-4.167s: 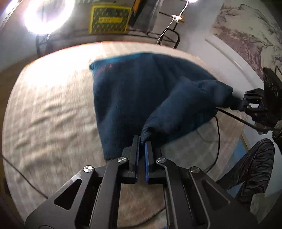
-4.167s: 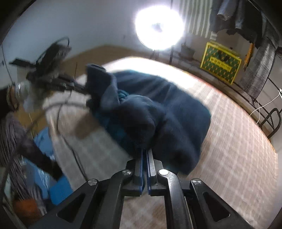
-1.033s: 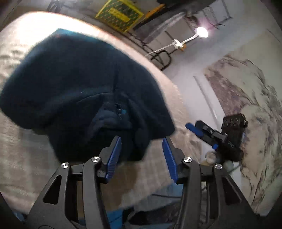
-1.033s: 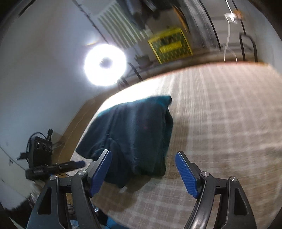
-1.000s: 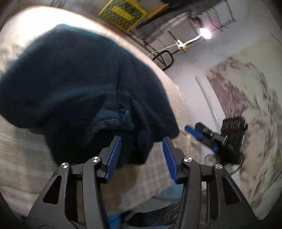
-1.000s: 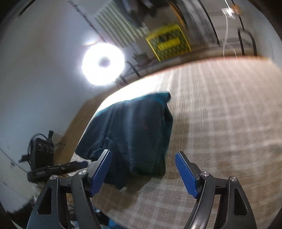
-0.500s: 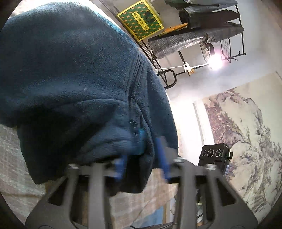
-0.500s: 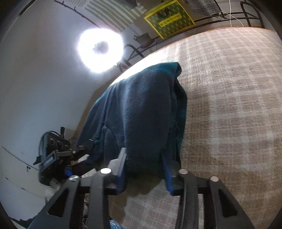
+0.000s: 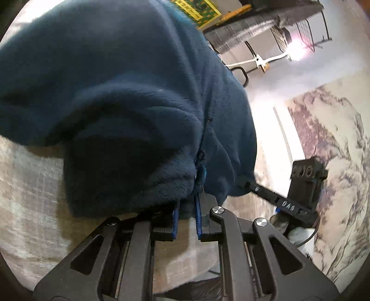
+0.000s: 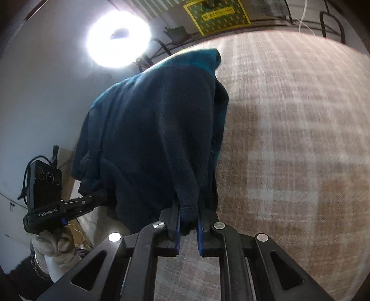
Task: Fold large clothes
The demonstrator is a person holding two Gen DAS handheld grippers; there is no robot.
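- Gripping the near edge of a dark blue fleece jacket (image 9: 129, 97), the left gripper (image 9: 186, 208) has just been closing; its blue pads pinch a fold of fleece beside the zipper (image 9: 200, 162).
- The right gripper (image 10: 188, 220) has likewise just been closing, and a rolled hem of the same fleece jacket (image 10: 157, 129) sits clamped between its blue pads.
- The jacket lies in a folded bundle on a beige plaid bedspread (image 10: 289, 143), its near end at the near edge of the spread and its far end, showing a teal lining, pointing toward the far side.
- In the left wrist view the right gripper (image 9: 245, 184) reaches in from the right and touches the jacket's near right corner.
- In the right wrist view the left gripper (image 10: 101, 196) comes in from the left, its tips hidden under the jacket's near left corner; a gloved hand (image 10: 53, 245) holds its handle.
- A ring light (image 10: 118, 37) glares at the far left, with a yellow and green crate (image 10: 217, 14) to its right against the far wall.
- A landscape wall painting (image 9: 335, 166) fills the right of the left wrist view.
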